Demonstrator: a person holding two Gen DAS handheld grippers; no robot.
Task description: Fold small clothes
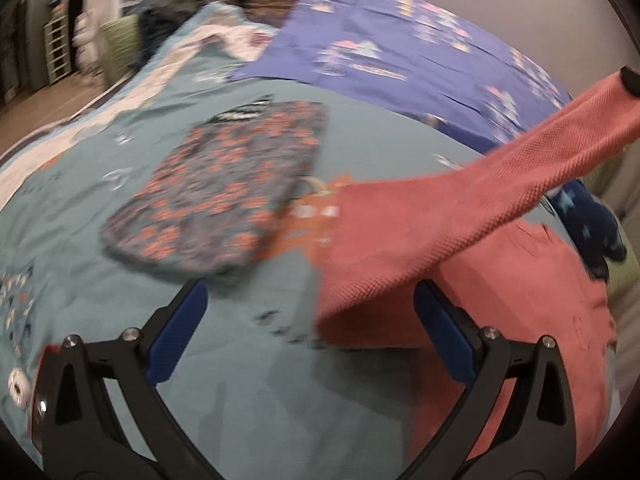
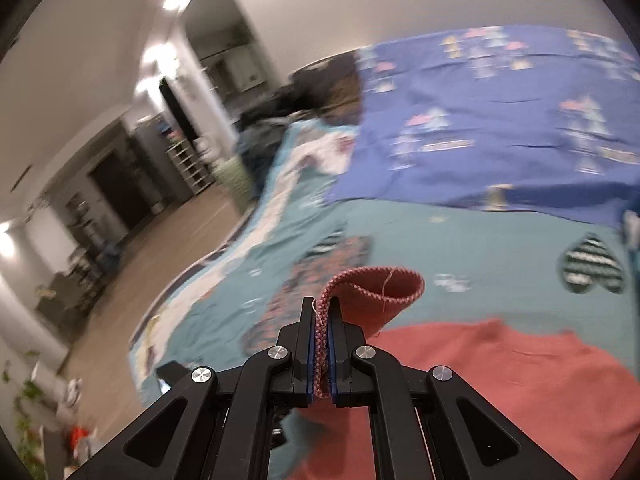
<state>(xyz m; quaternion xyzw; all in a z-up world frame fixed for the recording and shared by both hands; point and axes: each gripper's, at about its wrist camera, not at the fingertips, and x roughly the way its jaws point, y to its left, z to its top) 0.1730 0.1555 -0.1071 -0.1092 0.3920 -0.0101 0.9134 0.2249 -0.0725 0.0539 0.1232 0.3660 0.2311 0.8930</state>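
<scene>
The left gripper (image 1: 308, 320) stands with its jaws wide apart and nothing between them, above the teal bed cover (image 1: 248, 392). Its left blue pad (image 1: 180, 332) is over bare cover, and its right blue pad (image 1: 440, 332) is just at the lower edge of the coral knit garment (image 1: 400, 232), without pressing it. To the left of the coral piece, and apart from it, a folded floral garment (image 1: 216, 192) lies flat on the cover. The coral garment lies with its body on the bed, and one sleeve (image 2: 376, 292) rises to the right, pulled up from the surface. The right gripper (image 2: 322, 308) is closed on the cuff of this sleeve; the knit edge is pinched between the two pads. This gripper points downward at a slant over the bed. Behind, a purple printed sheet (image 2: 480, 128) covers the far part of the bed. I count two small clothes: one coral, one floral. At the far right a dark blue cloth with stars (image 1: 592, 224) is also seen, partly hidden.
</scene>
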